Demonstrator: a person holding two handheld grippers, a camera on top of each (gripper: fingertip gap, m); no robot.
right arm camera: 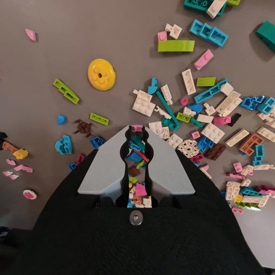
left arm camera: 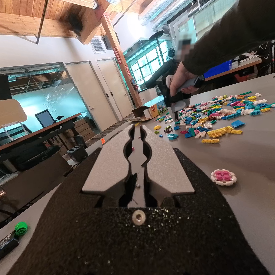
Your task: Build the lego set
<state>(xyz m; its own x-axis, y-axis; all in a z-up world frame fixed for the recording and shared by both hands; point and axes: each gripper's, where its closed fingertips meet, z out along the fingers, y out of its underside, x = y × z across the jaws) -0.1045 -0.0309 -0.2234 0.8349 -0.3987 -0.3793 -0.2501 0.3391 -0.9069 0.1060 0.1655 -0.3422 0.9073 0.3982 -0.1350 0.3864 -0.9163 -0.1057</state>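
Note:
Many loose Lego bricks (left arm camera: 220, 117) in white, blue, teal, pink, yellow and lime lie spread over the grey table (left arm camera: 223, 156). My right gripper (right arm camera: 136, 128) points straight down into the pile, shut on a small pink brick (right arm camera: 137, 128) at its tips. It also shows in the left wrist view (left arm camera: 174, 118), held by a hand, tips down among the bricks. My left gripper (left arm camera: 137, 128) hovers low over the table's near left part, jaws almost together with nothing between them. A round white piece with pink studs (left arm camera: 223, 177) lies to its right and also shows in the right wrist view (right arm camera: 29, 194).
A yellow round dish (right arm camera: 101, 74), a brown spiky piece (right arm camera: 83, 128), a white wheel-like disc (right arm camera: 188, 148) and a lime curved piece (right arm camera: 176, 45) lie around the right gripper. The Lego box (left arm camera: 154, 109) sits at the table's far edge. A green cap (left arm camera: 20, 228) lies near left. The gap from one gripper's tips to the other's is roughly 30 centimetres.

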